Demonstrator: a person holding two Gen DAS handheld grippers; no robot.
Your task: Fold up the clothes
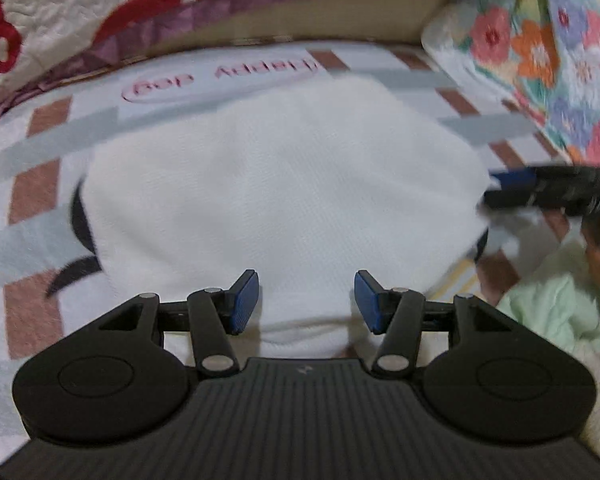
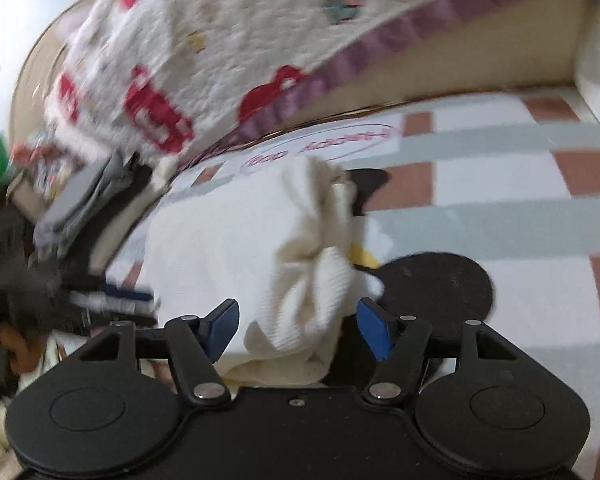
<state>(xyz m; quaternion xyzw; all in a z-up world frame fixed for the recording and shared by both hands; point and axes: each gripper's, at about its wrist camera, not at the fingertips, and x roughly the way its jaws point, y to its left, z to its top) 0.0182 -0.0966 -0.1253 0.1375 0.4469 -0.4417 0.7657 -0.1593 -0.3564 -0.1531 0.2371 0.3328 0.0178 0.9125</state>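
A white garment (image 1: 284, 184) lies folded flat on the patterned mat (image 1: 32, 188). My left gripper (image 1: 306, 300) is open, its blue pads just over the garment's near edge with nothing pinched. At the garment's right edge, the right gripper's blurred blue-tipped fingers (image 1: 540, 188) come in from the side. In the right wrist view the same garment (image 2: 220, 240) shows a bunched cream fold (image 2: 316, 248) running toward me. My right gripper (image 2: 299, 326) is open, with that bunched fold lying between its spread fingers. The left gripper's fingers (image 2: 112, 298) appear blurred at the garment's far side.
A quilt with red shapes (image 1: 80, 12) hangs over a raised edge behind the mat. A floral blanket (image 1: 540, 52) stands at the right and a pale green cloth (image 1: 552, 312) lies near it. A pile of folded grey clothes (image 2: 80, 208) sits beside the mat.
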